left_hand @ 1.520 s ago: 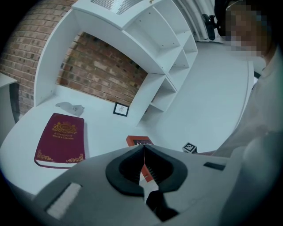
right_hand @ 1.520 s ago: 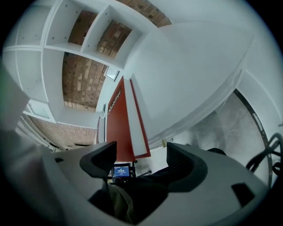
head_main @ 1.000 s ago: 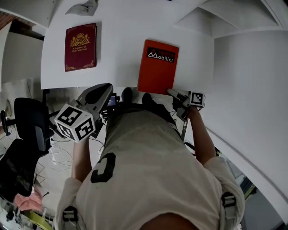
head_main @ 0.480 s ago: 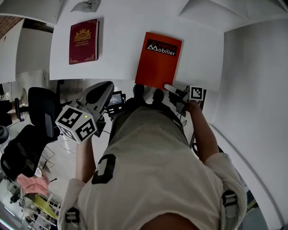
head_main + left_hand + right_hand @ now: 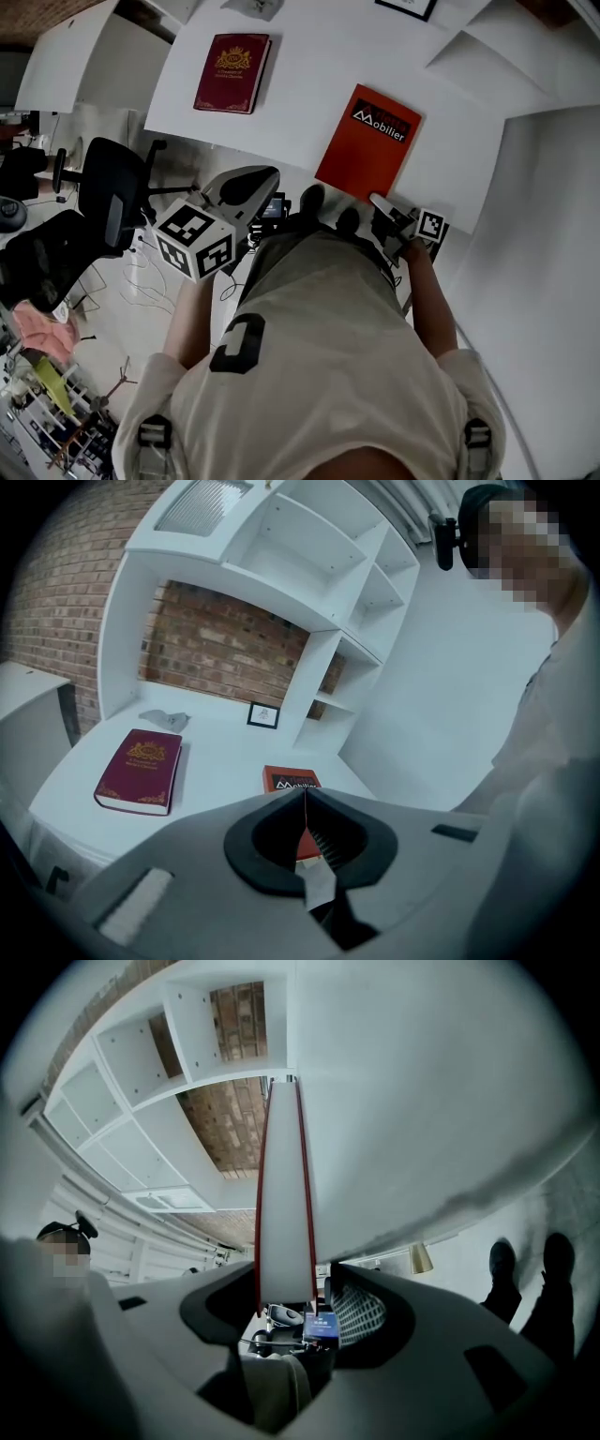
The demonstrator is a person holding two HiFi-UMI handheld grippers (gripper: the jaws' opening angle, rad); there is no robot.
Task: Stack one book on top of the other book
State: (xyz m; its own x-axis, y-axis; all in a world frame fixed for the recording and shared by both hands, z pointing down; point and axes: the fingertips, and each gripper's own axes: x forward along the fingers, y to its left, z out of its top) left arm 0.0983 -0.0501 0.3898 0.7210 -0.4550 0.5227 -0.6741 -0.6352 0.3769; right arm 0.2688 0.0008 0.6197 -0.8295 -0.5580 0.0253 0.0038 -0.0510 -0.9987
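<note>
An orange book (image 5: 370, 142) lies flat on the white table (image 5: 300, 84), its near edge at the table's front edge. Its page edge (image 5: 286, 1204) runs between the jaws of my right gripper (image 5: 382, 204), which have just been closing and now hold the book's near right corner. The same gripper (image 5: 291, 1283) points level. A maroon book (image 5: 232, 73) with gold print lies at the far left of the table and also shows as the maroon book (image 5: 141, 771). My left gripper (image 5: 246, 186) hangs off the table's front edge, shut and empty, its tips meeting (image 5: 305, 797).
A black office chair (image 5: 103, 202) stands left of the table. White shelves (image 5: 356, 592) and a brick wall rise behind it. A small framed picture (image 5: 263, 714) and a grey crumpled thing (image 5: 164, 720) lie at the table's back. The person's shoes (image 5: 312, 199) show under the front edge.
The head view has swung, so the table now sits tilted in it. The left gripper has drifted slightly toward the table. The right gripper stays at the orange book's near corner.
</note>
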